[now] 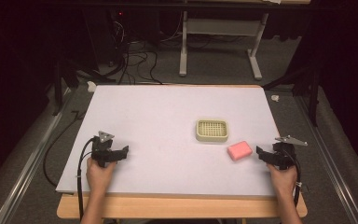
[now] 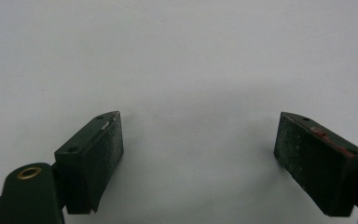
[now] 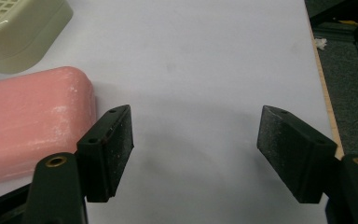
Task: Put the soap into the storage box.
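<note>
On the table (image 1: 168,112), high view: white sheet over a wooden top. Cream soap dish (image 1: 212,130) with a grid top sits right of centre. Pink soap (image 1: 240,150) lies just near-right of the dish, apart from it, flat on the sheet. Left gripper (image 1: 121,152) rests at the near left, held by the left hand (image 1: 100,172), jaws pointing right. Right gripper (image 1: 260,153) rests at the near right, held by the right hand (image 1: 282,175), jaws pointing left toward the soap, just beside it.

Left gripper view: left gripper (image 2: 200,154) has its jaws spread wide, nothing between them, bare white sheet beyond.

Right gripper view: right gripper (image 3: 196,151) has its jaws spread wide and grips nothing. Soap (image 3: 32,121) lies outside the left jaw, close against it; contact cannot be told. Dish (image 3: 21,28) corner shows at far left, beyond the soap.
</note>
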`<state>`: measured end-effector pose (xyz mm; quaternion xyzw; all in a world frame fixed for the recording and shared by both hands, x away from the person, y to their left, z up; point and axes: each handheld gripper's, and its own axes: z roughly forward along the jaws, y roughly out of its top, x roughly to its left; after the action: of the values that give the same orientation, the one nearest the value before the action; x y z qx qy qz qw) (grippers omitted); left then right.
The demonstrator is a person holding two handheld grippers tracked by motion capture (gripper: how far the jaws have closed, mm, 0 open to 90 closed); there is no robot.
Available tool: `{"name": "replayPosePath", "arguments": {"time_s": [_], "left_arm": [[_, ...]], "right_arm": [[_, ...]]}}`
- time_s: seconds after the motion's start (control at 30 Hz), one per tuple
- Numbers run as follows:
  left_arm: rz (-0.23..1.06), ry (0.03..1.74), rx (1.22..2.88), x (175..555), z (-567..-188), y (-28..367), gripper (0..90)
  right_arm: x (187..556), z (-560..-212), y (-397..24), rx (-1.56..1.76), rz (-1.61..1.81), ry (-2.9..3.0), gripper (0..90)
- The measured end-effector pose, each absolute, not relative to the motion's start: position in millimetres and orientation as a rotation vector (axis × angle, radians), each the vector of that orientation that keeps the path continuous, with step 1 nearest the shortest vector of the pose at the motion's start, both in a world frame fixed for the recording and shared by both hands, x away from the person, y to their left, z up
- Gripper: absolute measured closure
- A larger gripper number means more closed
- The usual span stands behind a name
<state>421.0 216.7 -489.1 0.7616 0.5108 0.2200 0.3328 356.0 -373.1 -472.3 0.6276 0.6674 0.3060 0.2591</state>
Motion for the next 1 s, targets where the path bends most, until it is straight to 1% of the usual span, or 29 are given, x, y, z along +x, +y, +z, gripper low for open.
{"name": "replayPosePath", "arguments": {"time_s": [0.33, 0.67, 1.0], "left_arm": [[0.575, 1.334, 1.989, 421, -489, 217, 16.2], [0.575, 1.334, 1.989, 421, -489, 217, 16.2], [0.574, 1.334, 1.989, 421, -489, 217, 16.2]], "right_arm": [[339, -465, -373, 1.665, 0.897, 1.8, 22.8], [325, -460, -365, 1.614, 0.934, 1.837, 19.1], [319, -461, -352, 1.569, 0.955, 1.878, 15.0]]}}
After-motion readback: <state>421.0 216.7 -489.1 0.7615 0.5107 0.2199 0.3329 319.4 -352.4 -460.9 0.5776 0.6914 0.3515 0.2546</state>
